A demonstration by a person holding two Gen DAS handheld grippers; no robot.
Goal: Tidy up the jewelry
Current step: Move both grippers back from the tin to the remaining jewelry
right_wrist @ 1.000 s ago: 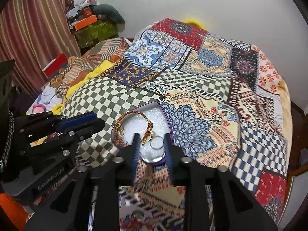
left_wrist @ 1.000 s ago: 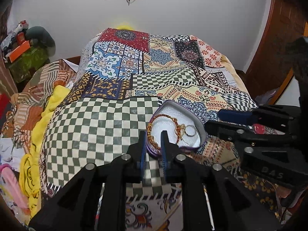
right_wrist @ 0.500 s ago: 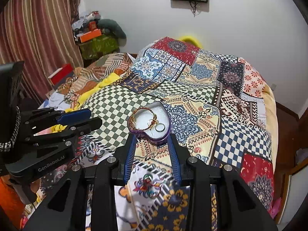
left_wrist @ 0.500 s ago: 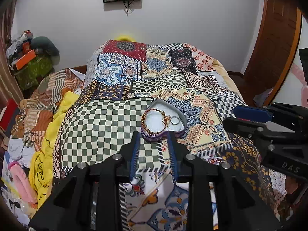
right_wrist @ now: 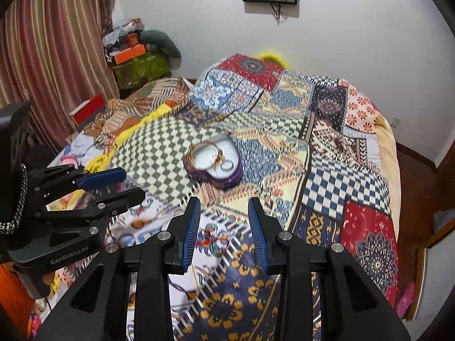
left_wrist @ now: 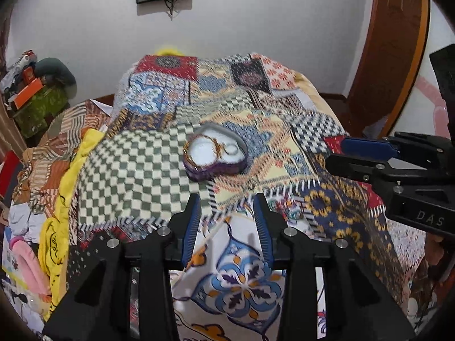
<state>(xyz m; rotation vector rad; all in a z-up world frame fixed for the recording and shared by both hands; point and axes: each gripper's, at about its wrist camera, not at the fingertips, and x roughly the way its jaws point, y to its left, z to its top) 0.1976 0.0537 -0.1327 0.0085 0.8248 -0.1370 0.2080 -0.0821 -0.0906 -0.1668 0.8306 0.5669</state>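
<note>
Seen from the left wrist, the left gripper point(left_wrist: 226, 201) hangs over a patchwork bedspread point(left_wrist: 136, 170), its jaws parted after just widening, with nothing between them. Beyond its tips sits a heart-shaped purple jewelry box point(left_wrist: 214, 157) holding a gold bracelet point(left_wrist: 212, 146) and a ring point(left_wrist: 231, 149). From the right wrist, the right gripper point(right_wrist: 223, 206) likewise stands partly open and empty, the box point(right_wrist: 213, 164) lying on the spread just past its fingertips, the left gripper point(right_wrist: 116, 183) off to one side.
</note>
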